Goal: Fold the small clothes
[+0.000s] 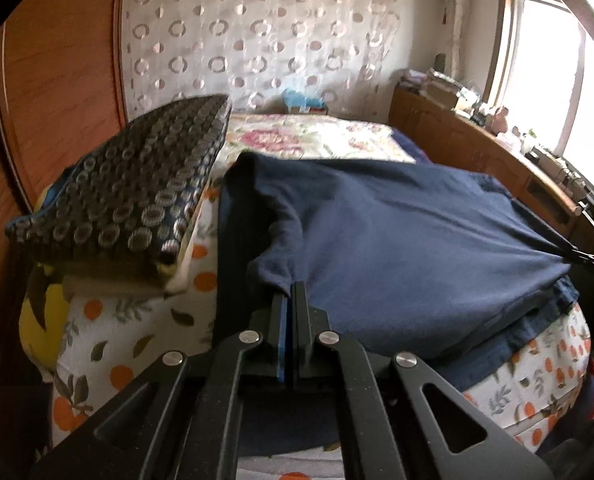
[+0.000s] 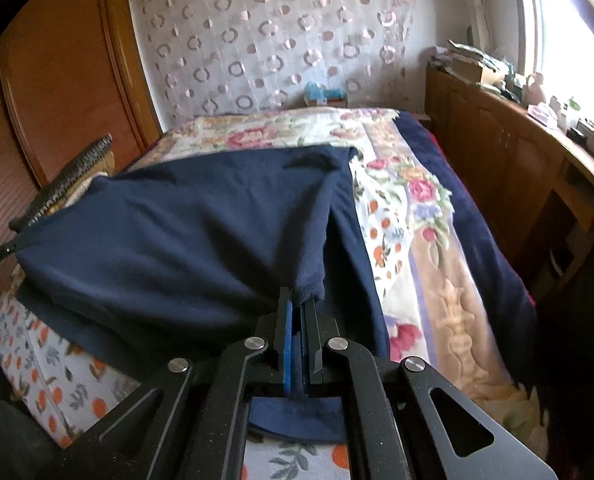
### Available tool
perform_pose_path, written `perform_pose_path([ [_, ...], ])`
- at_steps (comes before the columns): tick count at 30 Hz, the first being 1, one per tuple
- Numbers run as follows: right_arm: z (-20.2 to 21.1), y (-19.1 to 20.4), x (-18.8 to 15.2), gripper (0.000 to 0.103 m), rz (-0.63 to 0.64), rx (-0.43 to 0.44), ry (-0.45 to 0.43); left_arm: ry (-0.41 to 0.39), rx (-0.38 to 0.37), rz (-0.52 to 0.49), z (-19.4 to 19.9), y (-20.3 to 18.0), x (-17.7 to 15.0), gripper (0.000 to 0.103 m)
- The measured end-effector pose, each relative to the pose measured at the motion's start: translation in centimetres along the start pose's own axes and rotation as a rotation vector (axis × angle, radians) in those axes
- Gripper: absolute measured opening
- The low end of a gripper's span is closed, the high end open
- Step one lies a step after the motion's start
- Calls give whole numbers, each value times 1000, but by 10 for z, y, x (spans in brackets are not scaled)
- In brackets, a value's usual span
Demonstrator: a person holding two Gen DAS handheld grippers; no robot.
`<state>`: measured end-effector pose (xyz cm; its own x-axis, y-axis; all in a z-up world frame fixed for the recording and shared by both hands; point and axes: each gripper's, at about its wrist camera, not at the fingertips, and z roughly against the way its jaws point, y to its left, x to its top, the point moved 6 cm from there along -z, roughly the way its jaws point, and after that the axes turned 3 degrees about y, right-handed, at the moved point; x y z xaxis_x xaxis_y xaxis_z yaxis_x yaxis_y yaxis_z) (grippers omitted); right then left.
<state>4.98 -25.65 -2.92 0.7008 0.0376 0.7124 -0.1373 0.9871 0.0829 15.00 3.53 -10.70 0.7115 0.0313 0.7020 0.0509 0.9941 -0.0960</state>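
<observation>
A navy blue garment (image 1: 397,236) lies spread over the bed, its near edge lifted and stretched between both grippers. My left gripper (image 1: 291,292) is shut on the garment's near left edge. My right gripper (image 2: 297,300) is shut on the near right edge of the same garment (image 2: 177,232). In the left wrist view the right gripper's tip (image 1: 589,258) shows at the far right, pulling the cloth taut. In the right wrist view the left gripper's tip (image 2: 1,254) shows at the far left.
The bed has an orange-print sheet (image 1: 137,332) and a floral blanket (image 2: 417,200). A dark patterned cushion (image 1: 137,196) sits on the left. A wooden cabinet (image 2: 517,160) with clutter runs along the right under a window. A wooden wardrobe (image 1: 57,80) stands at left.
</observation>
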Motion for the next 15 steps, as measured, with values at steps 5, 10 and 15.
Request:
perform_pose_path([
  [5, -6, 3, 4, 16, 23, -42, 44, 29, -5, 5, -2, 5, -8, 15],
  [10, 6, 2, 14, 54, 38, -94, 25, 10, 0, 4, 11, 10, -10, 48],
  [15, 7, 6, 27, 54, 50, -102, -1, 3, 35, 12, 7, 20, -6, 52],
])
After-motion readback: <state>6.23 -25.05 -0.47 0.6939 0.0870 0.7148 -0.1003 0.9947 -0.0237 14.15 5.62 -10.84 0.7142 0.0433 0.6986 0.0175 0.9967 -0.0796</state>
